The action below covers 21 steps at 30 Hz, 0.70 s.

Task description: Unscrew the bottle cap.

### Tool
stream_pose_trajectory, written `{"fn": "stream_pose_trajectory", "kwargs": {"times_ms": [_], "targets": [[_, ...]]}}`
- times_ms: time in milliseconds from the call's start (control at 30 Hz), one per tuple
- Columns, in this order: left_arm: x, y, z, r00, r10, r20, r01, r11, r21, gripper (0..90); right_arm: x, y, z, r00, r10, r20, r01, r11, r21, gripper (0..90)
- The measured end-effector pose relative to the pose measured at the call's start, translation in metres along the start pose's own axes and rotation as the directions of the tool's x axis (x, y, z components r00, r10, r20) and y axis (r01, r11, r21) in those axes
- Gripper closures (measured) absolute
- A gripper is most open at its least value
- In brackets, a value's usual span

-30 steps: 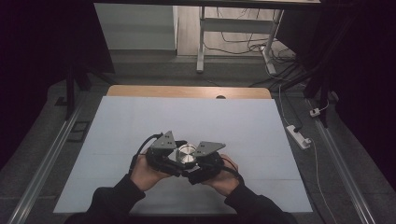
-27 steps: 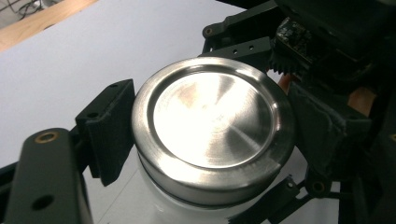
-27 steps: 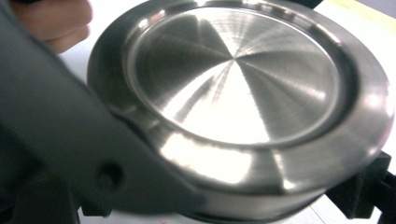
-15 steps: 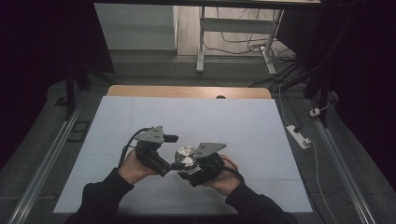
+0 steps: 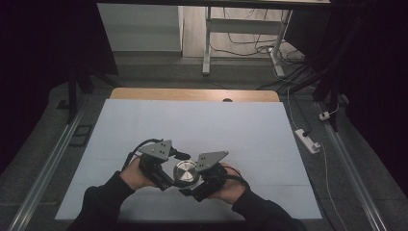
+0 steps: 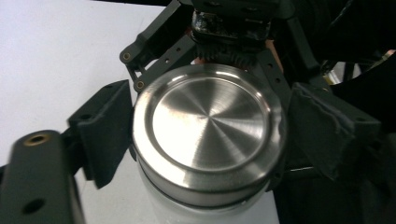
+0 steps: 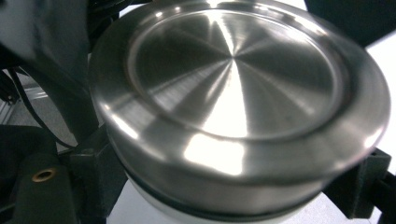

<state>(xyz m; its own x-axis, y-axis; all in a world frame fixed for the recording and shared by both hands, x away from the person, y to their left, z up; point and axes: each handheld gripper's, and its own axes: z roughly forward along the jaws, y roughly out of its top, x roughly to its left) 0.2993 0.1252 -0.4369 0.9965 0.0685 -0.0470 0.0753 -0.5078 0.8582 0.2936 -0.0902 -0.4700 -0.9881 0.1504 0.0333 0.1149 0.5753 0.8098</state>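
The work in hand is the opening of a jar: a white container [image 6: 187, 207] with a round steel lid [image 5: 185, 172], standing on the pale surface [image 5: 202, 125] close to the person's side, between the two hands.

The right tool [image 5: 193, 184] holds the container. In the right gripper view its dark jaws sit on both sides of the white body, just under the lid [image 7: 238, 107], so I judge it is closed on it and keeps it steady.

The left tool [image 5: 169, 174] is at the lid. In the left gripper view its two jaws stand on either side of the lid [image 6: 208, 135]; the left pad [image 6: 107, 126] seems to touch the rim, and the right pad [image 6: 327, 130] is just beside it. Whether they really press is not clear, so I cannot tell if this tool is already clamped.

So the reaching and the placing of both tools look done. The lid is still on: a thin dark seam runs between it and the white body, with no gap. What is left, in my judgement, is to squeeze firmly, turn the lid loose, lift it away and put it down on the surface.
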Motion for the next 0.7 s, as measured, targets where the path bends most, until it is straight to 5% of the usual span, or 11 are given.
{"fn": "stream_pose_trajectory", "kwargs": {"times_ms": [133, 233, 333, 433, 533, 600, 633, 700], "targets": [[-0.003, 0.002, 0.001, 0.9977, -0.028, -0.061, 0.028, 0.9996, -0.003, 20.1, 0.0, 0.001, 0.0, 0.9995, 0.002, 0.03, -0.002, 1.0, -0.002, 14.5], [-0.006, 0.007, 0.005, 0.9871, -0.064, -0.147, 0.065, 0.9978, 0.007, 20.2, -0.003, 0.001, -0.002, 0.9972, 0.033, 0.068, -0.032, 0.999, -0.01, 14.5], [-0.012, 0.013, 0.013, 0.9611, -0.104, -0.256, 0.112, 0.9935, 0.018, 20.2, -0.006, 0.0, -0.003, 0.9897, 0.052, 0.133, -0.052, 0.999, -0.007, 14.5], [-0.017, 0.018, 0.023, 0.9206, -0.15, -0.36, 0.164, 0.9865, 0.006, 20.2, -0.009, -0.002, -0.003, 0.9758, 0.068, 0.208, -0.07, 0.998, 0.002, 14.5], [-0.018, 0.018, 0.027, 0.8986, -0.184, -0.398, 0.195, 0.9807, -0.013, 20.1, -0.009, -0.002, -0.002, 0.9627, 0.087, 0.256, -0.092, 0.996, 0.009, 14.5], [-0.017, 0.017, 0.027, 0.8979, -0.195, -0.394, 0.204, 0.9788, -0.021, 19.8, -0.009, -0.002, -0.002, 0.9584, 0.096, 0.269, -0.102, 0.995, 0.008, 14.5], [-0.014, 0.015, 0.026, 0.9101, -0.204, -0.361, 0.204, 0.9782, -0.038, 18.3, -0.009, -0.003, -0.002, 0.9583, 0.098, 0.268, -0.103, 0.995, 0.005, 14.5], [-0.01, 0.015, 0.022, 0.9239, -0.208, -0.321, 0.203, 0.9779, -0.05, 11.2, -0.009, -0.002, -0.002, 0.9597, 0.1, 0.262, -0.104, 0.995, 0.002, 14.5]]}}
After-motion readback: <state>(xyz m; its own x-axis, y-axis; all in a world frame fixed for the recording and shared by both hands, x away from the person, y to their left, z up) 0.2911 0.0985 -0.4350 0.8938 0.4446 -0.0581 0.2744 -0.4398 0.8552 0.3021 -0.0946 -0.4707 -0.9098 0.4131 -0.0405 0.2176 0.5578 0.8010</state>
